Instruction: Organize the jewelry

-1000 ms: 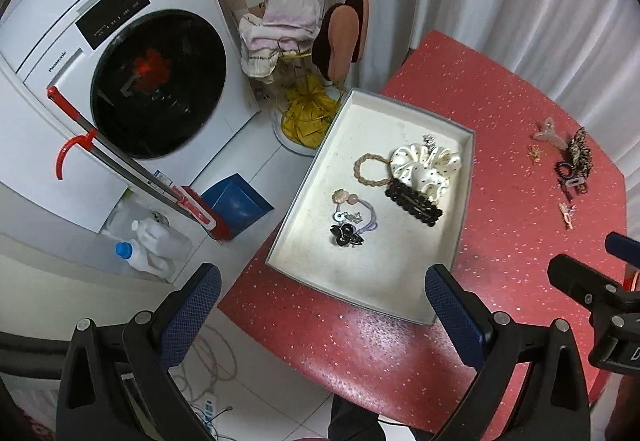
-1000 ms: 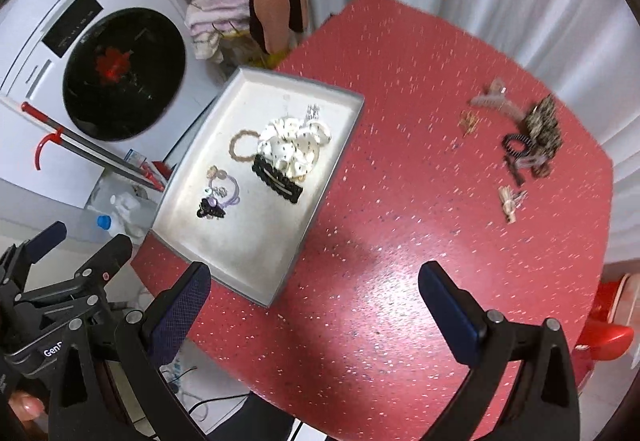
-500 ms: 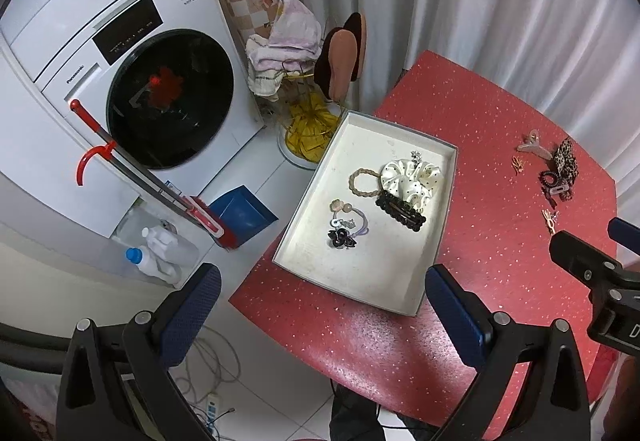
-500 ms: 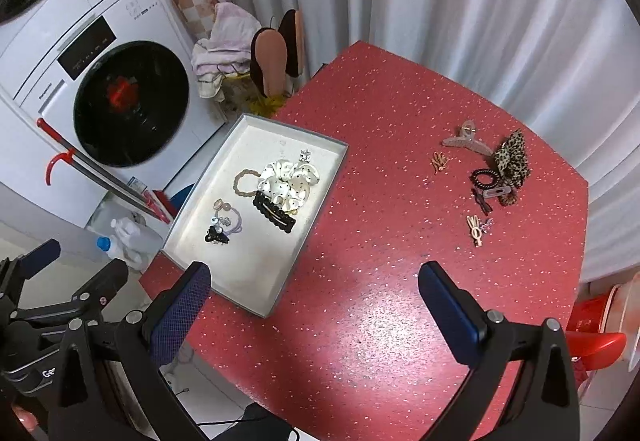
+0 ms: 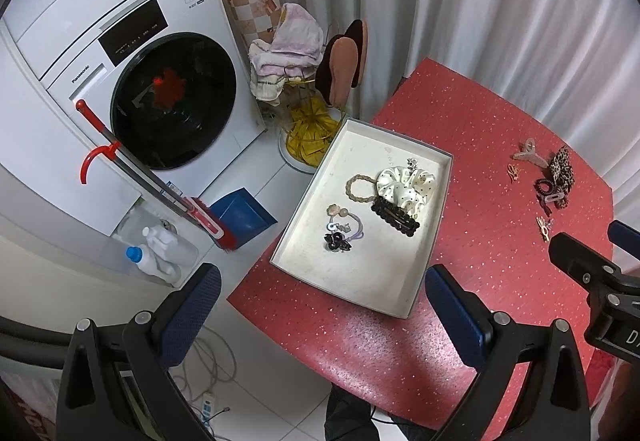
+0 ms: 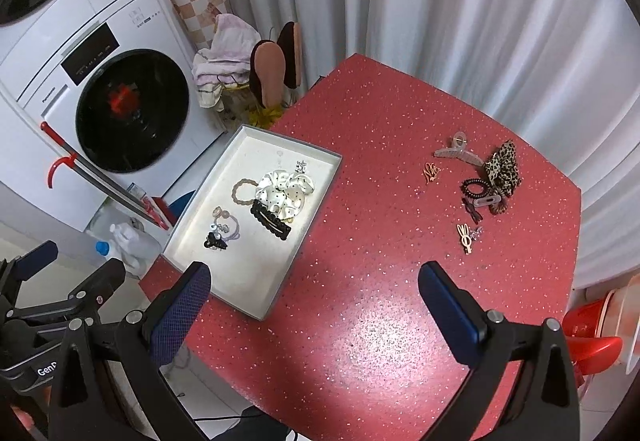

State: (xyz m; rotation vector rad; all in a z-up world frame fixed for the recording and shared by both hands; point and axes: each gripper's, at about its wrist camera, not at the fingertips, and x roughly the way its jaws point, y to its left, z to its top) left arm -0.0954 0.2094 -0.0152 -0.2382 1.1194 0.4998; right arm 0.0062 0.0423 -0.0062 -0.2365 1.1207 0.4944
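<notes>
The small silver piece (image 6: 301, 166) at the tray's far end is too tiny to identify — likewise the clips (image 6: 467, 236) beside the leopard scrunchie (image 6: 503, 167); the surface (image 6: 576, 225) runs past the frame's bottom edge

A home laundry corner: a front-loading washing machine (image 5: 160, 97), detergent bottles (image 5: 160, 253) and white curtains (image 6: 460, 9).

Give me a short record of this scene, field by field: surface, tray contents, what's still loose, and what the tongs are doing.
surface: red table
tray: on the table's left part, holds white scrunchie, black clip, beige hair tie, small hair ties
loose: clear claw clip, leopard scrunchie, black coil tie, gold pin, all at the table's right
left tongs: open, holding nothing, above the tray's near end
right tongs: open, holding nothing, above the table
</notes>
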